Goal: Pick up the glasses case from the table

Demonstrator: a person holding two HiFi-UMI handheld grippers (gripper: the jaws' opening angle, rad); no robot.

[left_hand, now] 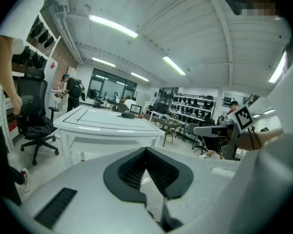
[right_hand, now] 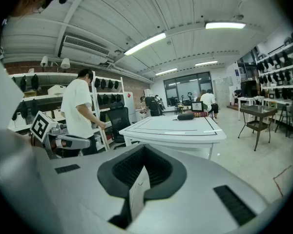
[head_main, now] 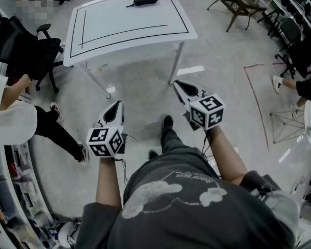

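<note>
- Grey-shirted person (head_main: pixel 186 201) holds left gripper (head_main: pixel 115 109) and right gripper (head_main: pixel 182 88), both with jaws pressed together, nothing between them.
- Dark glasses case (head_main: pixel 145 0) sits at the white table's (head_main: pixel 124 40) far edge, well ahead, long axis crosswise; right gripper looks slightly nearer.
- Right gripper view gives its low side profile; head view gives its lie.

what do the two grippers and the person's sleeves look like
Left gripper and right gripper are pale grey shells with black ribbed jaws; each carries a cube of black-and-white square markers. The person wears a dark grey short-sleeved T-shirt with a pale print.
</note>
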